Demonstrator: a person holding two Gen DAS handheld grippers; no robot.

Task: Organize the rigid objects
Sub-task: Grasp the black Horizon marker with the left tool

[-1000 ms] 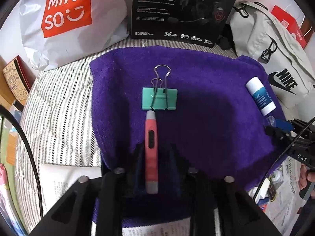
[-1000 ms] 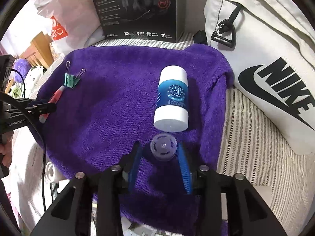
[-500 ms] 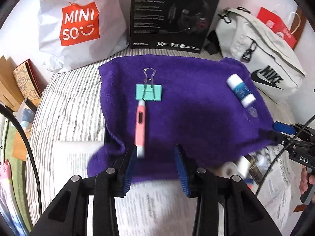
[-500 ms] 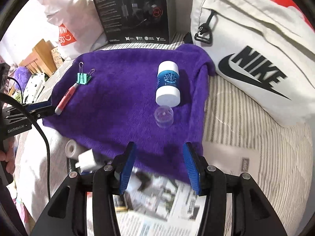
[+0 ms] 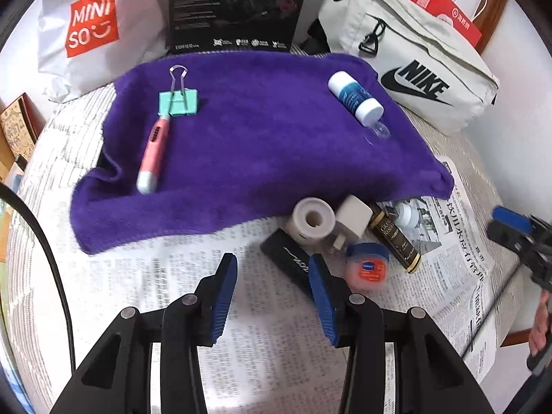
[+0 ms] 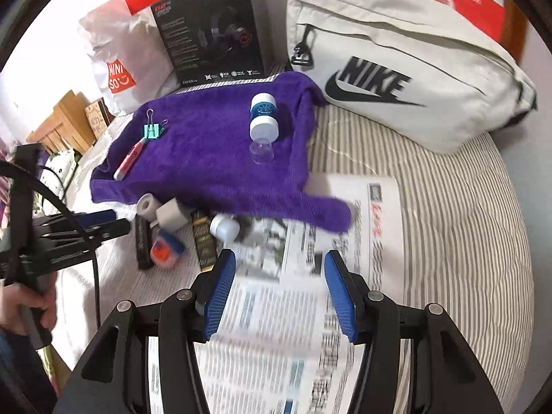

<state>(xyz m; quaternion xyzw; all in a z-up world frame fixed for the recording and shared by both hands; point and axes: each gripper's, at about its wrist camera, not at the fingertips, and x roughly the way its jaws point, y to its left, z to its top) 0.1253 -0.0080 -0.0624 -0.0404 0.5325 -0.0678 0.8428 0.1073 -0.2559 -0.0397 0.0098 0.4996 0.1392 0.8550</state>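
Both the left tool (image 5: 272, 277) and right tool (image 6: 279, 274) hang over newspaper (image 6: 276, 327), jaws just parting, empty.

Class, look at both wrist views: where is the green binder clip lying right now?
The green binder clip lies on the purple towel, upper left in both views, touching the tip of the pink pen.

Surface: a striped bed cover (image 6: 431, 207), ahead and to the right of the tongs.
Wall: plain white (image 5: 517, 51), far behind the bedding.
Furniture: light wooden pieces (image 6: 65, 120), far left of the tongs.
Light: bright, even, soft shadows.
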